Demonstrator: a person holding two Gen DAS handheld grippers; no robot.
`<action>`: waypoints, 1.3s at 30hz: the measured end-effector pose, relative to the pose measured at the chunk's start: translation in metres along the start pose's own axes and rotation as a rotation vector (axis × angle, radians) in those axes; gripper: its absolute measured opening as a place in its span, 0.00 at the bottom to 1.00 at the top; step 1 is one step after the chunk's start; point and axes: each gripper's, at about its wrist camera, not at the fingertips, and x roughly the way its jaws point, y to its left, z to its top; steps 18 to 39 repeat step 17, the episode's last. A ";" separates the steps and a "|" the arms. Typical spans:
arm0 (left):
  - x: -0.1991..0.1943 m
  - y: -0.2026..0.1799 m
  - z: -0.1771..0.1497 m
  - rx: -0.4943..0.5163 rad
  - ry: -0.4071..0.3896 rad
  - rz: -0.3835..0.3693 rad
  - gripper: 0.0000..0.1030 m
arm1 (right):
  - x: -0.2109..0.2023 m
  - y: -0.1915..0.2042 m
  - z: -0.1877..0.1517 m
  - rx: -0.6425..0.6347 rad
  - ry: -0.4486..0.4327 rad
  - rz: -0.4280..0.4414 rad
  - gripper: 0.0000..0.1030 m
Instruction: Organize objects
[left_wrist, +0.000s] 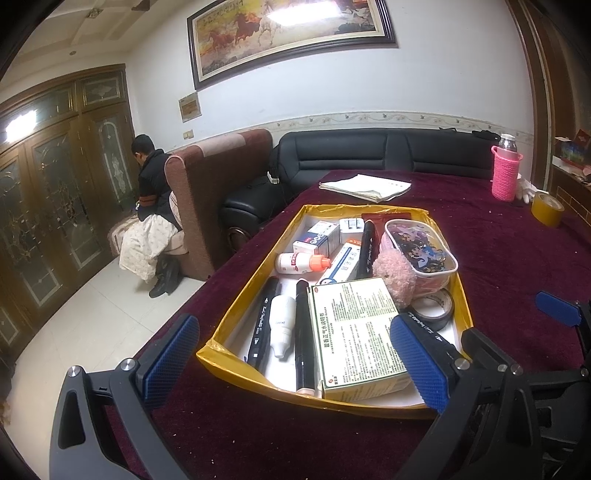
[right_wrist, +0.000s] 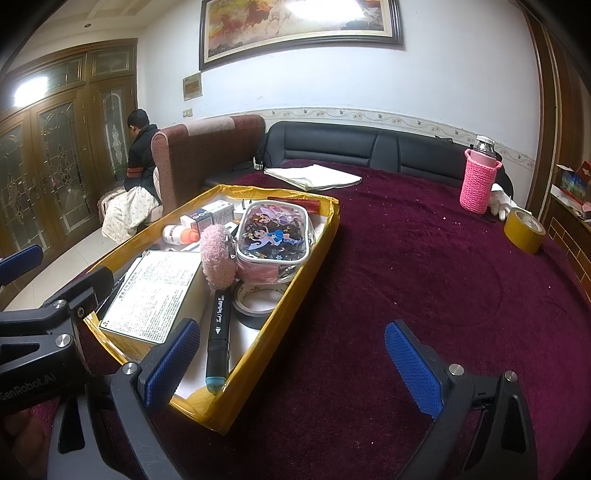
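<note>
Nearest the lens, ribbed blue rubber pads (left_wrist: 170, 354) on black plastic fingers. Belonged to the left gripper (left_wrist: 293, 332); spread wide, clasped nothing, hovered over the near end of the tray (left_wrist: 236, 365). Same for the right gripper (right_wrist: 291, 332): gaped wide and empty, one finger above the tray's near corner, the other over bare cloth (right_wrist: 424, 258).

Sat on the maroon, velvety, crumb-flecked cloth, toward its left side. Looked like a shallow cardboard box with a white floor and walls wrapped in glossy yellow tape, crinkled at the corners. Was crowded inside:
- a flat medicine carton (left_wrist: 354, 332), pale green with dense printed text, at the near end
- two slim black markers (left_wrist: 264, 321) lying lengthwise, with a small white dropper bottle (left_wrist: 282, 325) between them
- another black marker (right_wrist: 219, 339) with a teal end, beside the carton
- a roll of dark tape (left_wrist: 434, 308) lying flat
- a fluffy pink pompom (left_wrist: 395, 275) resting against a clear, rounded plastic pouch (left_wrist: 421, 251) printed with cartoon figures
- a white bottle with an orange cap (left_wrist: 301, 263) lying on its side, near small white pharmacy boxes at the far end

Farther back on the cloth, well apart from the tray: folded papers (left_wrist: 365, 186), an upright bottle in a pink knitted sleeve (left_wrist: 504, 177), a roll of yellow tape (left_wrist: 546, 208).
</note>
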 end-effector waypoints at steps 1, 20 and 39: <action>0.000 0.000 0.000 -0.001 0.001 0.000 1.00 | 0.000 0.000 0.000 0.000 0.000 0.000 1.00; -0.005 0.000 -0.001 0.012 0.000 0.007 1.00 | 0.004 -0.002 0.000 0.007 0.008 -0.003 1.00; -0.005 0.000 -0.001 0.012 0.000 0.007 1.00 | 0.004 -0.002 0.000 0.007 0.008 -0.003 1.00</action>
